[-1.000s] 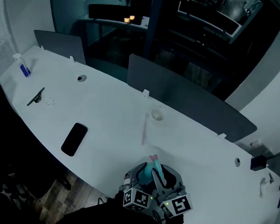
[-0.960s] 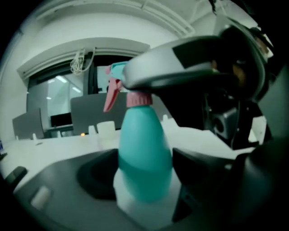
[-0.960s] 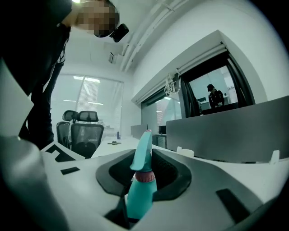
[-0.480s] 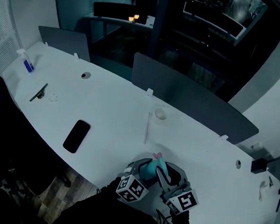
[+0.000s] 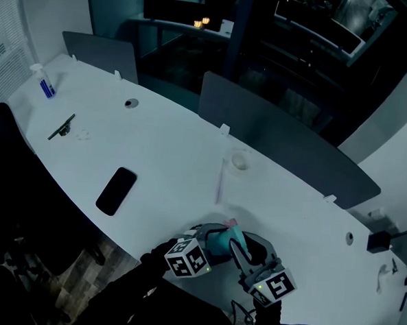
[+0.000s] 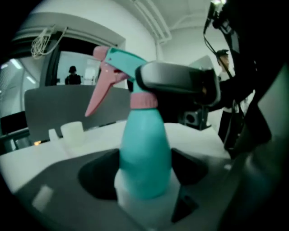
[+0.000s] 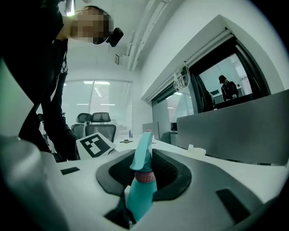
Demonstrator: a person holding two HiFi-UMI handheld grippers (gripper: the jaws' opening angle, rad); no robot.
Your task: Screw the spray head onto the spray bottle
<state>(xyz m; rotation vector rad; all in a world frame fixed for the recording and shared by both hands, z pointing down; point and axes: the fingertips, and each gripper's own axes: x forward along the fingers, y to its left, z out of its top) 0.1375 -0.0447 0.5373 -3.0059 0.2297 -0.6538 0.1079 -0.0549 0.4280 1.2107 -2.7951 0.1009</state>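
Above the near edge of the white desk (image 5: pixel 162 156), my left gripper (image 6: pixel 144 176) is clamped around the body of the teal spray bottle (image 6: pixel 144 149) and carries it. My right gripper (image 7: pixel 144 169) grips the spray head (image 7: pixel 143 151), which sits on the bottle neck at the pink collar (image 6: pixel 144 100). I think the thread may start crooked if I tilt the head. The smooth bottle may also turn inside my left jaws. The bottle is opaque, so I cannot see any liquid in it. The small white cup (image 5: pixel 240 160) stands well apart, further along the desk. What is inside it, I cannot tell.
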